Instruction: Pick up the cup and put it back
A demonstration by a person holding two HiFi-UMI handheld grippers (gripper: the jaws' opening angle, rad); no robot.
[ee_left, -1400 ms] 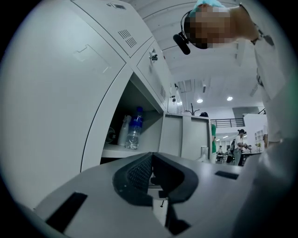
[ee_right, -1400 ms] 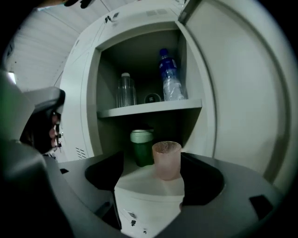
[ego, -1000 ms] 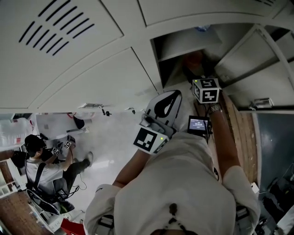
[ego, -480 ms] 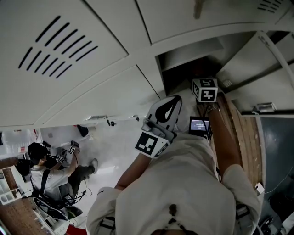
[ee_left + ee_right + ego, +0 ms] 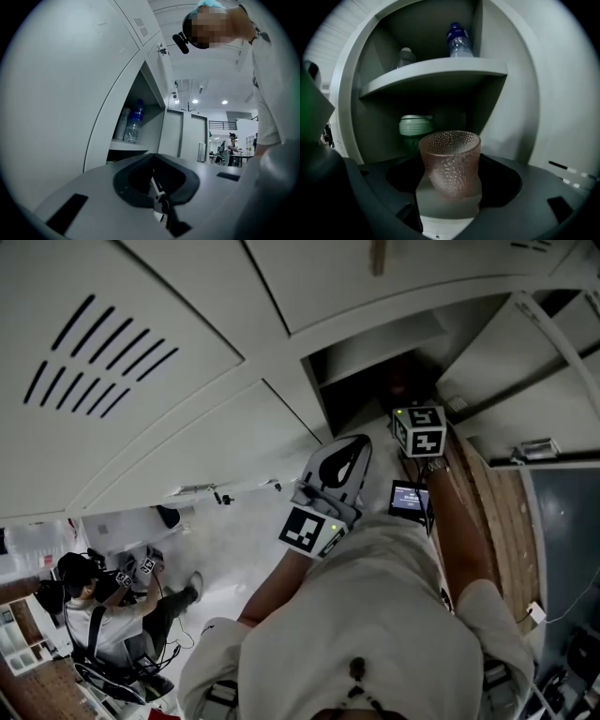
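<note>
Status: pick-up done, put-back open.

- The cup (image 5: 450, 159) is held in the right tool (image 5: 449, 196). The jaws are clamped on its lower body from both sides. It is pink and pebbled, mouth up, close to upright.
- The cup is seen in front of the open locker (image 5: 520, 93), level with the compartment under the shelf (image 5: 436, 70). It is judged to be carried clear of the compartment floor, not set down; the base is hidden by the jaws, so contact below cannot be checked.
- A green-lidded jar (image 5: 416, 126) stands deeper in that compartment, behind the cup and a little to its left. It is apart from the cup.
- A bottle (image 5: 459, 40) and a second, paler one (image 5: 406, 57) are on the shelf above. Neither is involved.
- The left tool (image 5: 158, 190) is clenched with nothing between its jaws. In the head view it is held outside the locker, beside the right arm, which reaches into the opening.

Left to do, as judged: the cup is to be carried in, lowered to the compartment floor at a spot free of the jar, and let go, and the tool drawn out. Which spot the cup belongs to cannot be told.
</note>
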